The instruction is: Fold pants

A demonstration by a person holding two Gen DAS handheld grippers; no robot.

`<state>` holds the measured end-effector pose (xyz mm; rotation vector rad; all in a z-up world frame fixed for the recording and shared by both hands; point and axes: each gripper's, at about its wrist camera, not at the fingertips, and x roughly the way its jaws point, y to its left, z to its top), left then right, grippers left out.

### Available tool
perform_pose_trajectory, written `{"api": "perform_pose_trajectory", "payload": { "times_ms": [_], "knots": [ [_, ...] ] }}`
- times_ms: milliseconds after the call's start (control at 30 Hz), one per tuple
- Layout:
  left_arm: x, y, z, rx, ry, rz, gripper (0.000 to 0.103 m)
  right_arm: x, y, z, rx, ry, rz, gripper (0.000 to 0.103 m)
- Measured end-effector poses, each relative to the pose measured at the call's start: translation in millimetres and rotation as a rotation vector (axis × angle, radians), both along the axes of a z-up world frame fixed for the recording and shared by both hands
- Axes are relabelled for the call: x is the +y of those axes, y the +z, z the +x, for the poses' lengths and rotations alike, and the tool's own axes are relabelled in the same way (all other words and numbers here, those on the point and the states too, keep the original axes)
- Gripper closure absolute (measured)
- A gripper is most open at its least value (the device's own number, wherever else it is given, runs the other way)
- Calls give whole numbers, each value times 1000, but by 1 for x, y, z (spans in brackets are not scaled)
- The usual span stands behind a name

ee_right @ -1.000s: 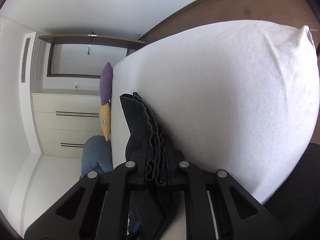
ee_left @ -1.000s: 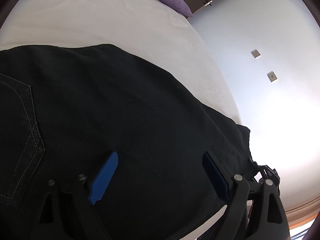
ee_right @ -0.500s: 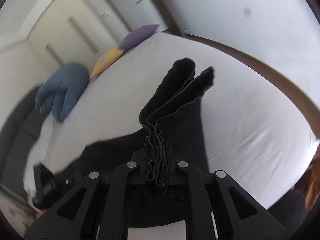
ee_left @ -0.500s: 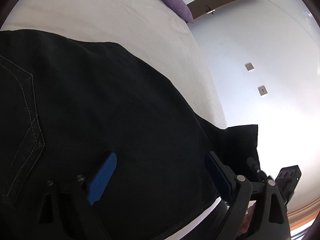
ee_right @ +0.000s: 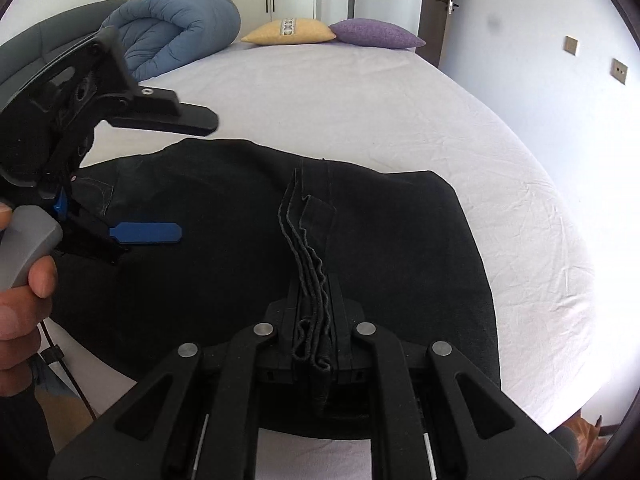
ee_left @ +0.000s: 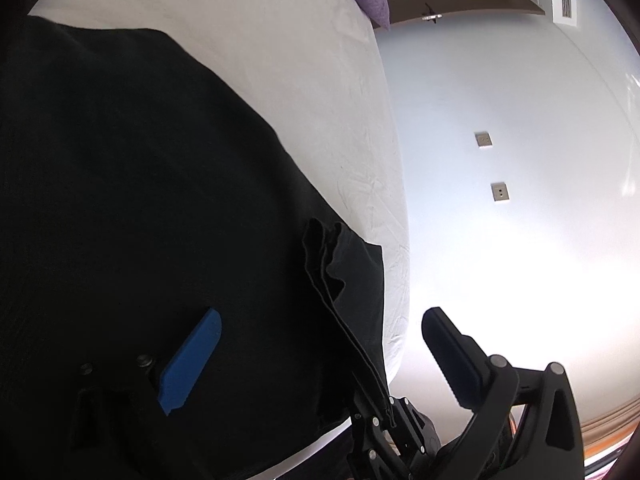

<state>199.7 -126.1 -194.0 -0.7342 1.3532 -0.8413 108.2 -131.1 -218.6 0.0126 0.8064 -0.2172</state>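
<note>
The right claw (ee_right: 314, 320) was clamped on the bunched hems of the pants (ee_right: 224, 248), several layers pinched between its jaws, and held them over the folded body. The pants lay on the bed (ee_right: 360, 100), near its front edge. The left claw (ee_right: 160, 178) was opening, jaws wide apart, nothing between them, poised just above the cloth. The stacked hems could slip unevenly on release, leaving a crooked fold, and a low pad could snag and drag the top layer. Both claws pointed down at the bed; a hand (ee_right: 20, 296) gripped the left handle.
</note>
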Motion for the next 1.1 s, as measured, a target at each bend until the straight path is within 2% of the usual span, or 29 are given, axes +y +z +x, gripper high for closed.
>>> {"api": "perform_pose_trajectory", "payload": {
  "times_ms": [200, 267, 333, 367, 433, 467, 567, 733, 767, 1100],
  "knots": [
    [-61, 6, 4, -19, -136, 90, 3, 22, 12, -6, -21, 25, -46, 94],
    [-74, 8, 5, -27, -166, 114, 19, 29, 13, -8, -24, 38, -47, 94],
    [-85, 10, 6, -33, -212, 134, 50, 35, 13, -11, -23, 49, -42, 94],
    [-87, 11, 6, -45, -226, 147, 57, 37, 14, -13, -24, 54, -41, 94],
    [-91, 18, 6, -91, -257, 181, 93, 42, 15, -16, -27, 62, -48, 94],
    [-91, 21, 7, -108, -264, 190, 98, 44, 17, -17, -29, 67, -50, 94],
    [-82, 27, 13, -138, -275, 200, 97, 48, 23, -20, -38, 85, -53, 94],
    [-63, 39, 20, -223, -327, 272, 96, 72, 29, -18, -38, 149, -51, 94],
    [-74, 46, 28, -237, -338, 288, 96, 78, 29, -17, -37, 166, -39, 94],
    [-25, 35, 50, -275, -410, 440, 96, 121, 7, 4, 30, 288, 106, 94]
  ]
}}
